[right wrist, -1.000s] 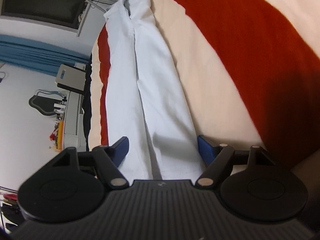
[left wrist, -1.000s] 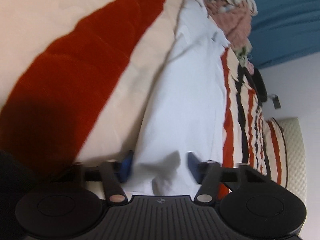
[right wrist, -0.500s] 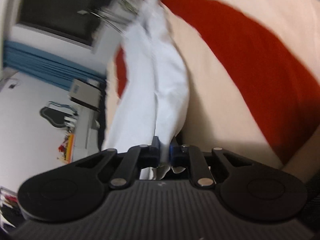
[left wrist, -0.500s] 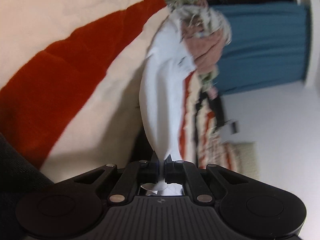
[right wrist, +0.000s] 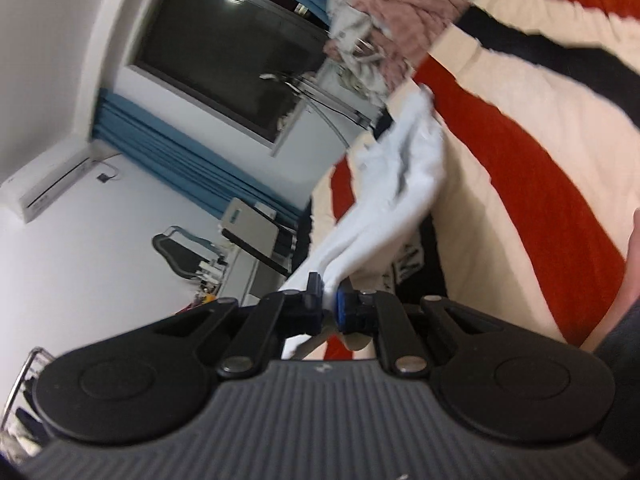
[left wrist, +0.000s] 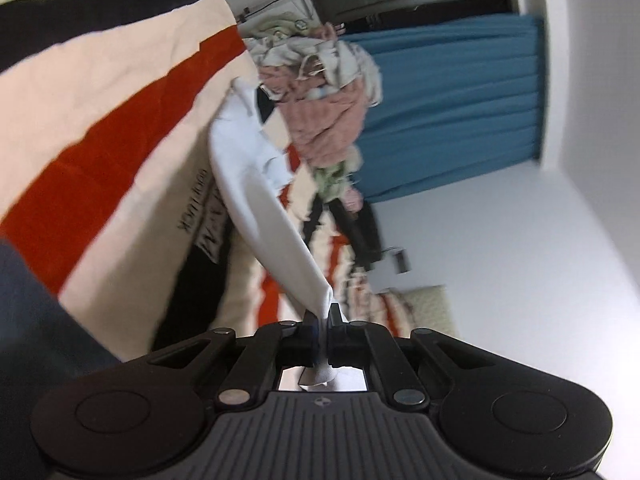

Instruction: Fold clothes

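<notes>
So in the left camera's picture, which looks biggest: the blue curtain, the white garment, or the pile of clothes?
As they appear in the left wrist view:
1. blue curtain
2. white garment
3. pile of clothes
The last two are close. The garment runs right up to the camera, so nearness inflates it; true sizes can't be judged.

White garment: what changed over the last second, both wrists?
Both tongs, open a second ago, closed on the near edge of the white garment and lifted it off the striped blanket: left tongs, right tongs. The clothes pile stayed put.
</notes>
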Demonstrator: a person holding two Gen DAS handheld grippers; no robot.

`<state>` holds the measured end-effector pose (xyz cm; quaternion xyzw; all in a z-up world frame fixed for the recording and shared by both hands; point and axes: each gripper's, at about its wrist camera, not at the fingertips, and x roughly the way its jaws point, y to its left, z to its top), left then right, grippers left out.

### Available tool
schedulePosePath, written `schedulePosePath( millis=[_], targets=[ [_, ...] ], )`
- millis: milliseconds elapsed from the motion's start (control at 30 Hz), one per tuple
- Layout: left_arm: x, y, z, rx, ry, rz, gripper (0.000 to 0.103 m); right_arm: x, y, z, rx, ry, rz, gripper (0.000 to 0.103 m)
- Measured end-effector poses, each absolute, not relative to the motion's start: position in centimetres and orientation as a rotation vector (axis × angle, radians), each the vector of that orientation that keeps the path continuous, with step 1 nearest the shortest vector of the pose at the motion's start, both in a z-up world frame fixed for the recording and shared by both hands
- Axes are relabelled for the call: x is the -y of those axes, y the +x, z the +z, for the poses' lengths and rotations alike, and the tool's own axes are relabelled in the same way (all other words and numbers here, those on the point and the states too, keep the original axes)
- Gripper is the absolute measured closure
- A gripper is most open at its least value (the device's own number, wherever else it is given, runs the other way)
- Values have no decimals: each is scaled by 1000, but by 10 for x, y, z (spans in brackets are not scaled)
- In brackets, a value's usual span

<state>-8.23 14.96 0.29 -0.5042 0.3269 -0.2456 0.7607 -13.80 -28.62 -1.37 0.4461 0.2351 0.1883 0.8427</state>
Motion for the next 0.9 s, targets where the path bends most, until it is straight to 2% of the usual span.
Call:
schedulePosePath(
  millis=[233, 500, 700, 900],
  targets=[
    [-155, -97, 0, -720, -1135, -480, 99, 286, -129, -23, -503, 999, 359, 93],
    [-148, 28, 6, -715, -1109, -398, 99, 293, -23, -26, -526, 1019, 243, 93],
    [-124, 137, 2, -673, -902, -336, 99, 289, 84, -38, -560, 896, 188, 93],
    [-105, 210, -33, -657, -716, -317, 99, 281, 163, -77, -547, 726, 179, 93]
  ],
)
